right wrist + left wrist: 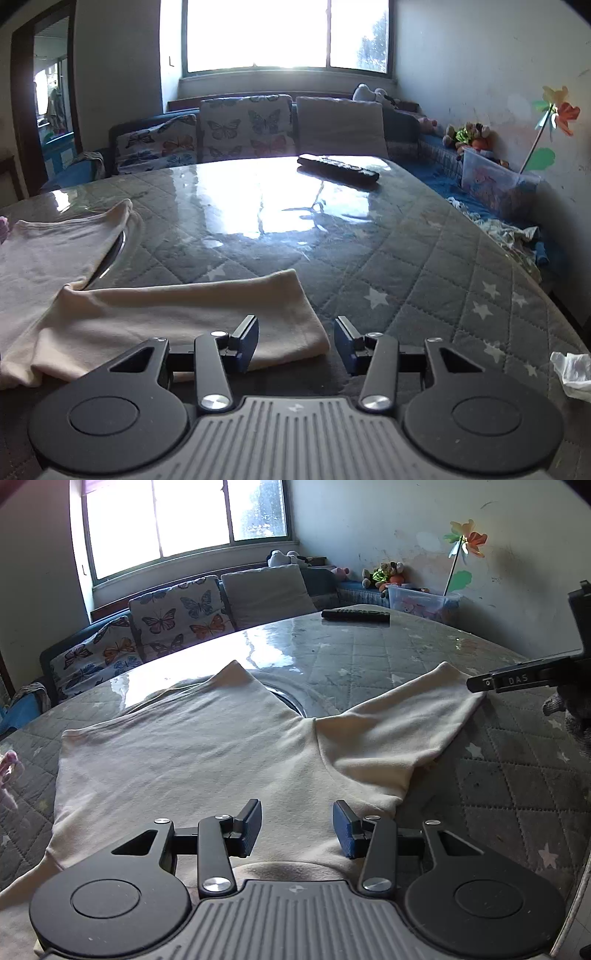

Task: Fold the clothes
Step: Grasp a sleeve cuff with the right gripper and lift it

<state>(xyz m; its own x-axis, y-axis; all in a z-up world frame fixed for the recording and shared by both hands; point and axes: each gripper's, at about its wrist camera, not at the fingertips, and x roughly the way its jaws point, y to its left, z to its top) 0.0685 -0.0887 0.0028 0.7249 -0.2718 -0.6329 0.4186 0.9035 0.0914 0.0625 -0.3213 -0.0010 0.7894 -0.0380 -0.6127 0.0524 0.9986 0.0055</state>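
Note:
A cream garment [207, 760] lies flat on the quilted grey table [517, 786], its two legs spread in a V away from me. My left gripper [297, 825] hovers over the near part of the garment, open, with nothing between its pads. My right gripper [295, 341] is open over the hem end of the right leg [192, 317]; the hem corner shows between its fingers, but the pads do not press on it. In the left wrist view the right gripper [478, 685] reaches in from the right edge to that leg's tip, held by a gloved hand [569, 716].
A black remote [338, 170] lies at the table's far side. A round metal rim [291, 701] shows between the legs. Crumpled white material [572, 373] sits at the right edge, a pink item [9, 771] at the left. A sofa with butterfly cushions [243, 129] stands behind.

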